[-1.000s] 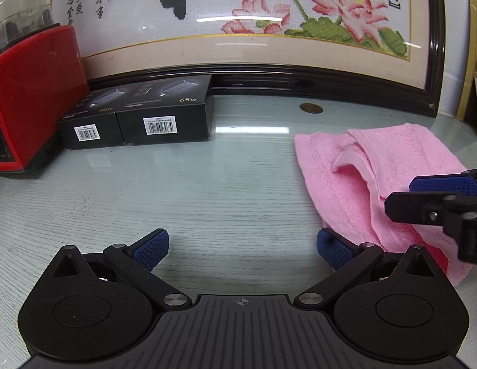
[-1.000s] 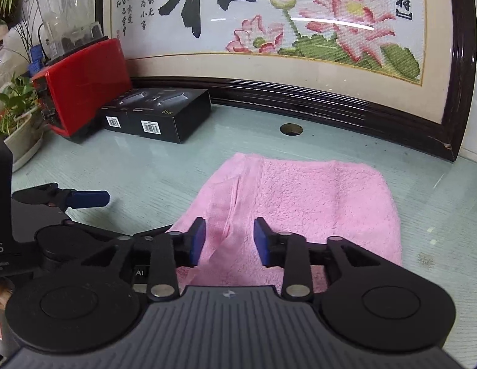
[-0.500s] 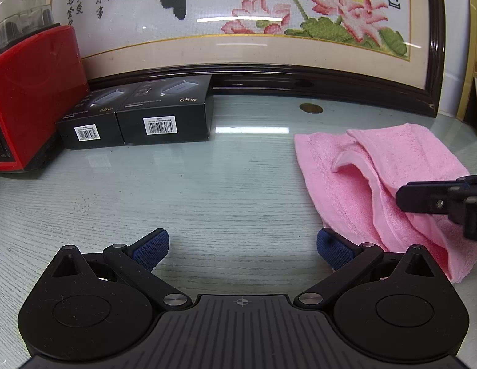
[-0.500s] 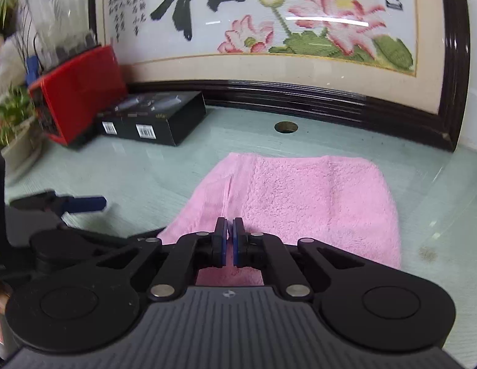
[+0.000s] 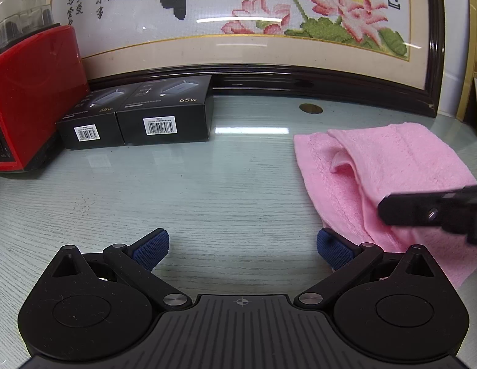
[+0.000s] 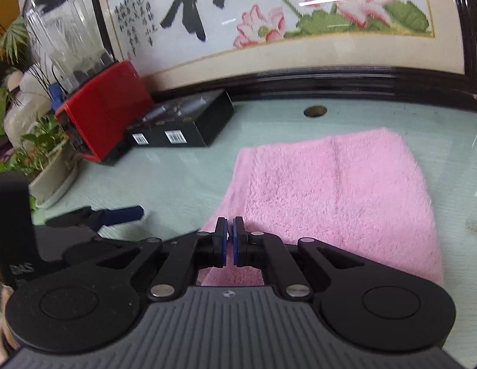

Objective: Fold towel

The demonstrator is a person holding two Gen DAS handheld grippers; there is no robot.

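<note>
Over the glass tabletop point(image 5: 207, 190) my left gripper point(image 5: 242, 247) points downward, jaws wide apart and empty; two black charger boxes point(image 5: 137, 117) and a red blender base point(image 5: 32, 92) stand beyond. Rightward, my right gripper point(image 6: 229, 240) pinches the pink towel's point(image 6: 330, 184) near edge, jaws easing apart slightly.

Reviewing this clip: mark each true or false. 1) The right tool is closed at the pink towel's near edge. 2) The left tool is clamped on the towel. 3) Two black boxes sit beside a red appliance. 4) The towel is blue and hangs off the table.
1) True: the right tool has its pads almost together at the near edge of the pink terry towel.
2) False: the left tool is open over the bare glass-topped table.
3) True: two black cardboard boxes sit beside the red appliance.
4) False: it is pink and lies on the table.
</note>
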